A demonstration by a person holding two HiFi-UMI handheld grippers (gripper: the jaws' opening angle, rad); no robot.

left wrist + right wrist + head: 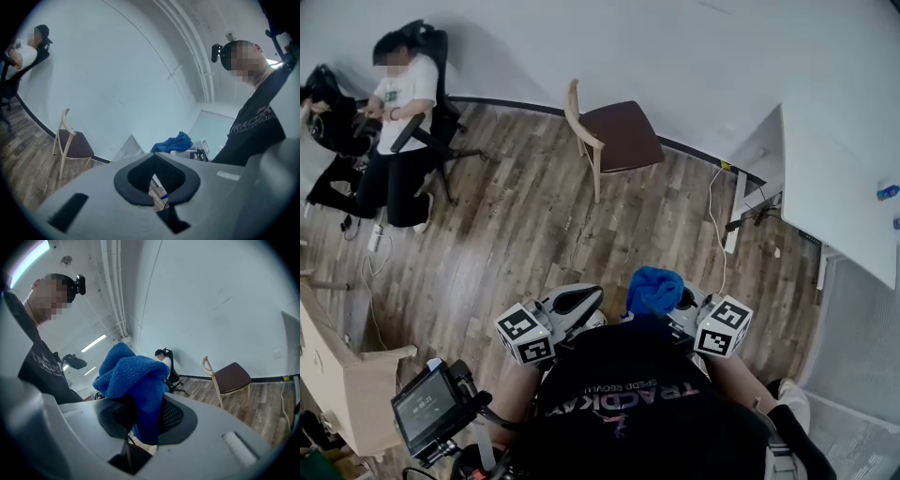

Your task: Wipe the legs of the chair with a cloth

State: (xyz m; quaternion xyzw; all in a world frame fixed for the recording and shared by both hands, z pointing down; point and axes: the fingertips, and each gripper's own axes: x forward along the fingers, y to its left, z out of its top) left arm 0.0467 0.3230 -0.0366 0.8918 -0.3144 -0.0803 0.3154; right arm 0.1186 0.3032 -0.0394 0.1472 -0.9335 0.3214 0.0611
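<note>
The job stands at its opening step, as I judge it: the blue cloth (133, 380) is in hand, but no wiping has begun, since the wooden chair (614, 136) stands well apart from the person, across the plank floor (516, 234) and close to the wall. The right tongs (143, 423) are clenched on the cloth. A fold of it runs down between the dark pads (174, 416) and the rest bunches up above them. The left tongs (157, 190) are closed with nothing in them, only a sliver of floor showing past the pads. Both are held close in front of the person's chest, pointing up and outward, with the chair far beyond their tips. The chair's pale legs (596, 178) show below the dark brown seat, and the nearer ones face the person with nothing in the way. The next move probably calls for walking over, getting low, and bringing the bunched part of the cloth against one leg so that it can be drawn along its length. The empty left tongs might steady the curved backrest (573, 108) meanwhile. A white table (839, 187) stands to the right, and a seated person (398, 112) is off to the far left. Neither lies on the way to the chair.
</note>
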